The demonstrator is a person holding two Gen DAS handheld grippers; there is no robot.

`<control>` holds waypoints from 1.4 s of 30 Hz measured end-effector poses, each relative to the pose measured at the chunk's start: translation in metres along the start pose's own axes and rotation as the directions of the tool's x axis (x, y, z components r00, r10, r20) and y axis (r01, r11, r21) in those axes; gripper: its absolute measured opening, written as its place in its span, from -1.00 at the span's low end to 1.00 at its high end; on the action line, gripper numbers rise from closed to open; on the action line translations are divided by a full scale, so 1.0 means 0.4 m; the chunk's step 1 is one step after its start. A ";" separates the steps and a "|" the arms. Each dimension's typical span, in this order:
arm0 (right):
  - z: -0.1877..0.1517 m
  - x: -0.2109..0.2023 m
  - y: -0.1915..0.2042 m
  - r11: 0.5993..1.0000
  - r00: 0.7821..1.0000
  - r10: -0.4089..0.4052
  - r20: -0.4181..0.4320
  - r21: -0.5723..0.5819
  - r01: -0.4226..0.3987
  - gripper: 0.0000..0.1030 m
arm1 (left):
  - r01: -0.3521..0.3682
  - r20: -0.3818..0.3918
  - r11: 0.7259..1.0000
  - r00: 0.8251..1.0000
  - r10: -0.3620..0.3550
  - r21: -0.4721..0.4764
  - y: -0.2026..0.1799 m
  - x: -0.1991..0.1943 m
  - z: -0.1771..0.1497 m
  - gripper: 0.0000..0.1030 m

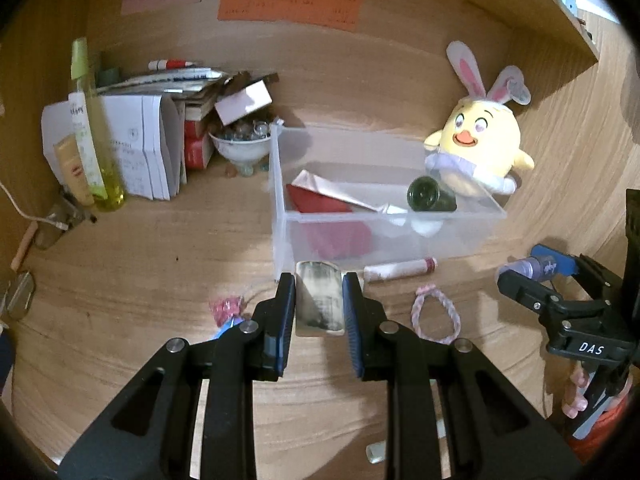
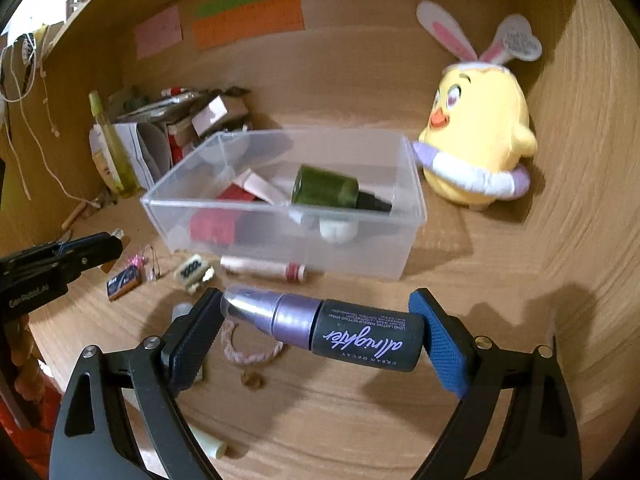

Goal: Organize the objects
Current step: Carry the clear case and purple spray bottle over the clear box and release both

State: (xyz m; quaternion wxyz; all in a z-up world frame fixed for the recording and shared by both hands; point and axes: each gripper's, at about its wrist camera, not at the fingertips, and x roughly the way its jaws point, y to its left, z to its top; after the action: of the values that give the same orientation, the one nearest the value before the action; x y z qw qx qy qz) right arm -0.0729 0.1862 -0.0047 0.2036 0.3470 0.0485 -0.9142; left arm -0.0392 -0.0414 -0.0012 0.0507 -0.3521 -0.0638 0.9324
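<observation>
Left gripper [image 1: 319, 312], lower centre of its view: jaws narrowly set, clamped on a flat silvery packet [image 1: 320, 304], raised over the desk [image 1: 120, 280] just before the clear bin [image 1: 384, 236]. Right gripper [image 2: 320, 324], lower centre: jaws wide, pressing end to end on a purple spray bottle [image 2: 340, 328], lengthwise across the gap. Green bottle [image 2: 328, 190] lying inside bin, mid-frame.

left claw [image 1: 319, 302]: bottom centre of frame, pinching a flat silvery packet [image 1: 320, 300] between its blue pads
clear bin [image 1: 384, 216]: middle of frame on the wooden counter [image 1: 160, 272], holding a dark green bottle [image 1: 430, 196] on its side plus something red
plush chick [image 1: 478, 140]: right behind the bin, bunny ears up
right claw [image 1: 536, 276]: right edge, carrying a purple spray bottle [image 1: 524, 268]
hair tie [image 1: 436, 314]: pinkish, lower right of the bin
</observation>
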 end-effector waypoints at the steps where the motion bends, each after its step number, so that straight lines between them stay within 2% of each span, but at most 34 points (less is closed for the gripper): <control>1: 0.007 0.000 0.002 1.000 1.000 0.000 0.005 -0.006 0.000 0.78 | -0.002 0.002 1.000 1.000 0.002 -0.001 0.001 0.002 0.006 -0.54; 8: 0.060 0.004 0.005 0.999 0.999 0.006 0.052 -0.035 -0.004 0.78 | -0.008 0.028 1.000 1.000 0.008 -0.012 0.006 0.004 0.045 -0.54; 18: 0.140 0.033 0.003 0.999 0.995 0.039 0.087 -0.026 -0.037 0.78 | -0.017 0.081 1.000 0.997 0.015 0.023 -0.011 0.006 0.111 -0.54; 24: 0.183 0.039 0.004 0.999 0.993 0.023 0.115 -0.041 -0.018 0.78 | -0.014 0.102 1.000 0.995 0.014 -0.001 -0.011 0.019 0.142 -0.54; 32: 0.239 0.051 -0.015 0.999 0.991 -0.001 0.136 -0.045 0.007 0.78 | 0.002 0.085 1.000 0.996 -0.003 0.018 -0.032 0.066 0.180 -0.54; 42: 0.216 0.135 -0.026 0.999 0.999 0.000 0.047 -0.048 0.002 0.78 | 0.016 0.002 0.999 1.000 -0.017 0.052 -0.057 0.156 0.180 -0.54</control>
State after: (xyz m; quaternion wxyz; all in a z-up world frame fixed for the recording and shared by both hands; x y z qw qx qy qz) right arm -0.1669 0.1574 0.0246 0.2125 0.3203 0.0656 -0.9208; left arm -0.1325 -0.0163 0.0154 0.0674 -0.3488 -0.0427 0.9338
